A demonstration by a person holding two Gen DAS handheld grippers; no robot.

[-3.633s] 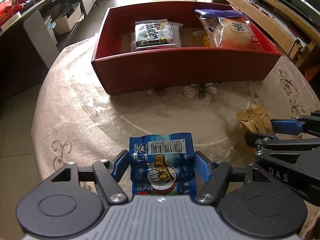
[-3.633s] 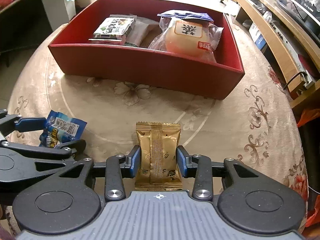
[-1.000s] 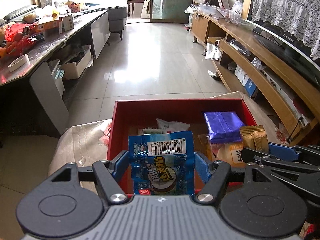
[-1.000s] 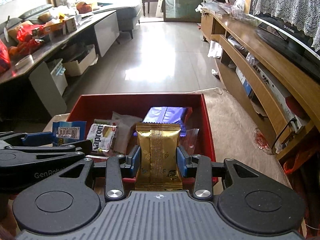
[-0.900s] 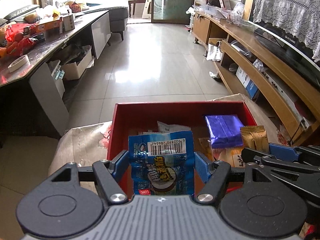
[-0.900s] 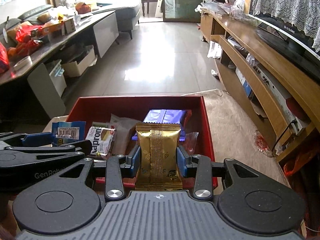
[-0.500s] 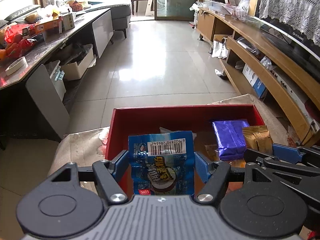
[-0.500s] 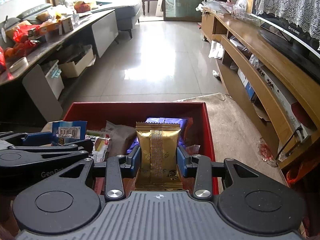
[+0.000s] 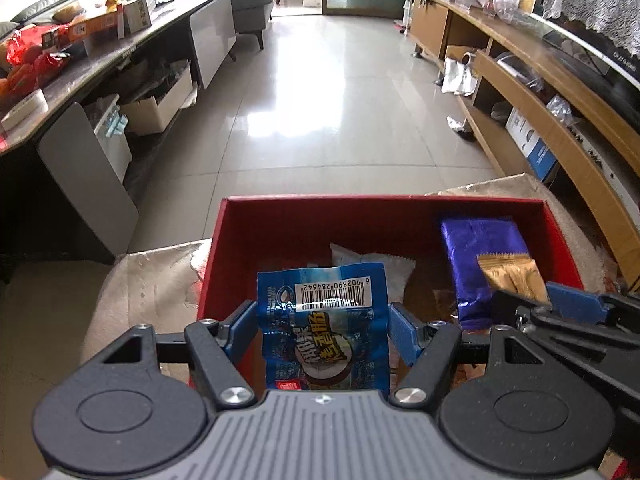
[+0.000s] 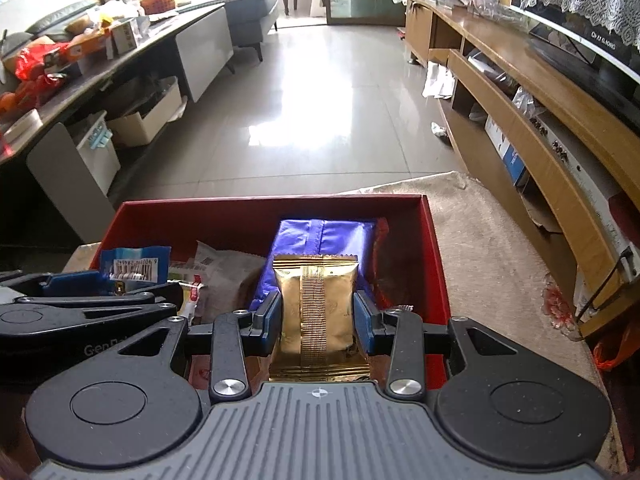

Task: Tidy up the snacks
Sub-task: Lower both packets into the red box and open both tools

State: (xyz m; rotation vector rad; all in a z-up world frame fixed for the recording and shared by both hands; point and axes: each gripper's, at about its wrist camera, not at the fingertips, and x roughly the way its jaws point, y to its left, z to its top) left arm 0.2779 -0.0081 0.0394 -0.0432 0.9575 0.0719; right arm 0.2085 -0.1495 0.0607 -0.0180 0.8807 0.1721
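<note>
Both grippers have carried their packets off the desk and now hang over the red box, closer and lower than a second ago. On the left gripper the jaws hold the blue snack packet above the box's left half, over a white packet. On the right gripper the jaws pinch the gold packet above the purple packet near the box's right wall. Judging by this, only lowering and letting go remain; nothing else waits on the cloth-covered desk within view.
</note>
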